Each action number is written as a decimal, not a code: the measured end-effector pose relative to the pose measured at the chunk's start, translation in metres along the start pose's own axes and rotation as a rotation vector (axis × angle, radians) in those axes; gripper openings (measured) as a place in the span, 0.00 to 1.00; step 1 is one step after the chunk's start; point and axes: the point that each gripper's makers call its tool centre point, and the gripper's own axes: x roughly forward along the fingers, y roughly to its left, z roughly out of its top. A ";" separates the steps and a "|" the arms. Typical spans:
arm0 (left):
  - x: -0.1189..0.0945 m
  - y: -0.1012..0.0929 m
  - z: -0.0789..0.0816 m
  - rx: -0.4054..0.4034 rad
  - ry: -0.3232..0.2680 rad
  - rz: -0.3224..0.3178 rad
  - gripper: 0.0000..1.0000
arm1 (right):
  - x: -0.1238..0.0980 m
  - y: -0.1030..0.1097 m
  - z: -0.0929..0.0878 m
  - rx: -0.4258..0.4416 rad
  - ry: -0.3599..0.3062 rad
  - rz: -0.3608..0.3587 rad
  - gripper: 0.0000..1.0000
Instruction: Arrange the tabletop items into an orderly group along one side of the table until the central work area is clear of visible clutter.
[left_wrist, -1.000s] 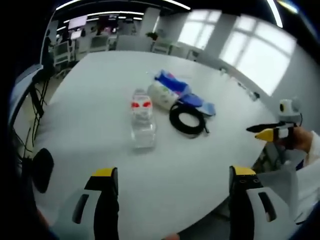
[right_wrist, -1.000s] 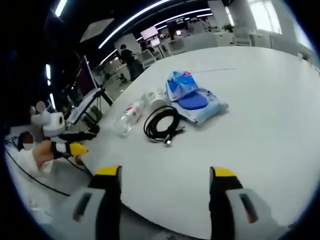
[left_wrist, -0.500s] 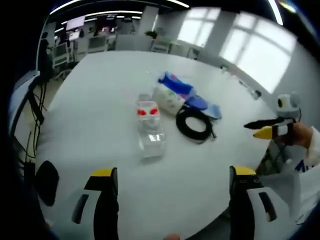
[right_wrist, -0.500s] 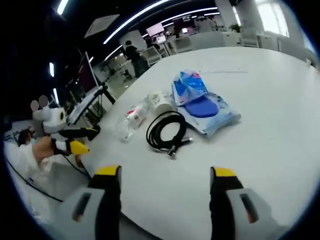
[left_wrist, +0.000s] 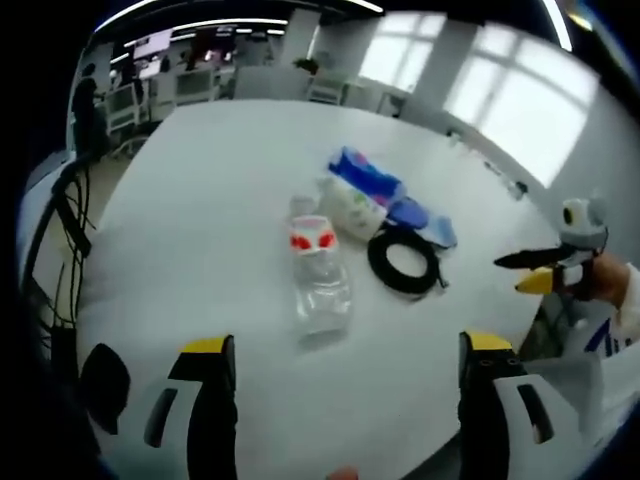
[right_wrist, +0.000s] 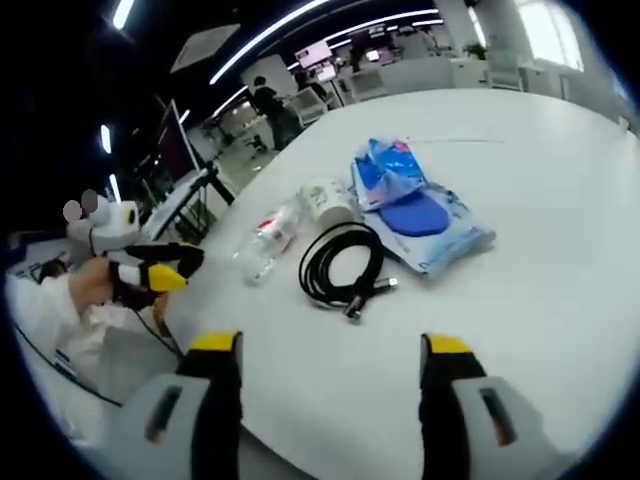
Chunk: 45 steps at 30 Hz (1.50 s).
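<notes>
On the white table (left_wrist: 190, 200) lie a clear plastic bottle (left_wrist: 318, 268) with a red label, a white roll (left_wrist: 357, 206), a blue packet (left_wrist: 368, 176) and a coiled black cable (left_wrist: 403, 262). My left gripper (left_wrist: 340, 375) hangs open near the table's edge, short of the bottle. The right gripper view has the same group: bottle (right_wrist: 268, 238), roll (right_wrist: 326, 197), cable (right_wrist: 340, 265), blue packet (right_wrist: 418, 203). My right gripper (right_wrist: 330, 372) is open, a little short of the cable. Each gripper appears in the other view, held in a hand: the right one (left_wrist: 535, 272), the left one (right_wrist: 150, 270).
The table (right_wrist: 540, 290) stretches wide and bare past the items. Black cables (left_wrist: 70, 205) hang off its left edge. Desks, chairs and monitors (right_wrist: 330, 55) stand behind, with bright windows (left_wrist: 500, 90) on one side. A white sleeve (right_wrist: 50, 310) shows at the table's edge.
Both cameras have drifted closer to the items, so the bottle and cable sit lower and larger in view. The items themselves have not moved. Both grippers stay open.
</notes>
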 end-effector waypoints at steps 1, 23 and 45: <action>0.002 0.000 0.000 -0.002 0.006 0.000 0.89 | 0.000 0.001 -0.001 0.003 0.002 0.001 0.71; 0.043 0.002 0.011 -0.011 0.115 0.014 0.86 | -0.015 0.015 -0.040 0.113 0.002 0.002 0.68; 0.105 0.005 0.034 -0.049 0.204 0.061 0.79 | -0.029 0.004 -0.047 0.205 -0.086 -0.024 0.66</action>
